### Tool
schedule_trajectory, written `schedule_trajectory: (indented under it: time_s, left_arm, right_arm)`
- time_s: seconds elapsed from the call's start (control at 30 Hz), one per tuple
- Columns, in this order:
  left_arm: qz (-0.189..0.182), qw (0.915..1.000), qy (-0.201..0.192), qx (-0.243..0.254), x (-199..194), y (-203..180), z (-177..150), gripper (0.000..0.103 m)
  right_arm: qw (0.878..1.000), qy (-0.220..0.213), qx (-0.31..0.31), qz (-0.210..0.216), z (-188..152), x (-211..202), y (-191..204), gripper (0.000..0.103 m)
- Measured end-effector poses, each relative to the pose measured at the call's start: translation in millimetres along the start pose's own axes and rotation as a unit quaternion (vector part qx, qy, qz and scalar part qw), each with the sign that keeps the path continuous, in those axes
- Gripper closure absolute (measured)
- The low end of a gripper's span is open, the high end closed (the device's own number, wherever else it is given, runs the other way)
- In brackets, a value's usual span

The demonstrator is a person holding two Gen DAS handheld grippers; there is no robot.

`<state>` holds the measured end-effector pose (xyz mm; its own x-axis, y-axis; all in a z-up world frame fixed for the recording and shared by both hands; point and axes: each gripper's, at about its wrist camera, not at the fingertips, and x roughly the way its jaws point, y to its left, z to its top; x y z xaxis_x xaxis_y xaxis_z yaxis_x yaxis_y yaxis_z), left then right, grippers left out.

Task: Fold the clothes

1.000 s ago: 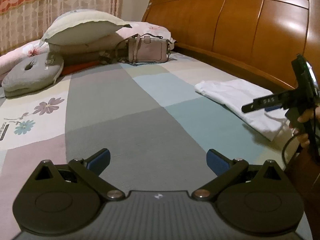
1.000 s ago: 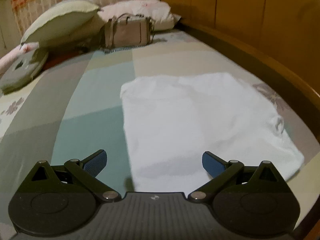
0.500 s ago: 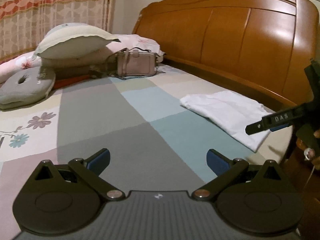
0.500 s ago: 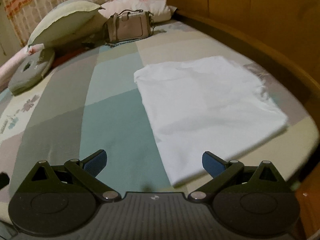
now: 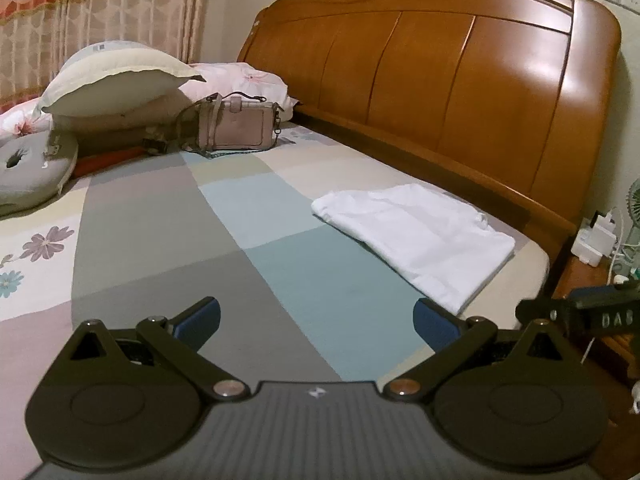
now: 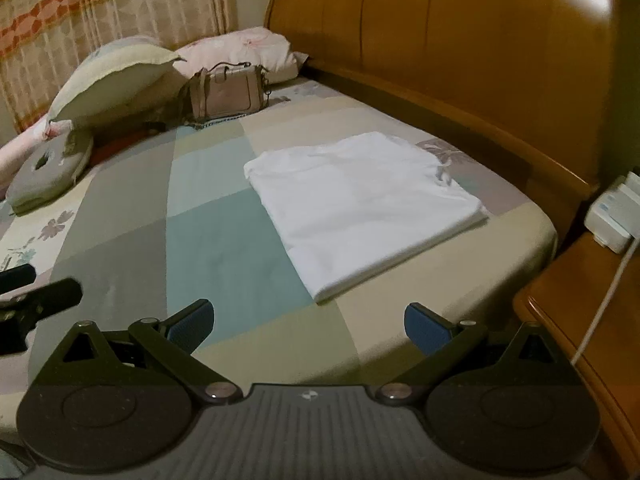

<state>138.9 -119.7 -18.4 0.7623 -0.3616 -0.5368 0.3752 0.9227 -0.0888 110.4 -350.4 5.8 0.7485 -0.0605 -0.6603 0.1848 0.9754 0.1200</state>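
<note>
Peeking in frame-edge: right claw (image 5: pixel 576 312)

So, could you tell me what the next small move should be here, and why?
Probably none on the white garment: it lies flat in a neat folded rectangle near the headboard. Both the left tool and right tool are open, empty and clear of it, so I would draw them away.

Our left gripper (image 5: pixel 316 320) and right gripper (image 6: pixel 306 320) share black linkage arms, blue finger pads (image 5: pixel 200 318), silver screws and ribbed grey bodies.
</note>
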Motion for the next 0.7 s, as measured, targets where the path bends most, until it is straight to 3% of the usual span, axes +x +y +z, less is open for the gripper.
schedule_trajectory:
  time_s: [0.3,0.7]
  left_arm:
    - [0.002,0.9999,0.007,-0.012,-8.0,-9.0,-5.6,0.001]
    - [0.013,0.9998,-0.004,0.016,-20.0,-18.9,-6.4,0.001]
  right_arm:
    - [1.000,-0.006,-0.004,0.002,-13.9,-17.3,3.5,0.000]
    - [1.000,-0.018,-0.018,0.005,-15.7,-27.6,15.8,0.000]
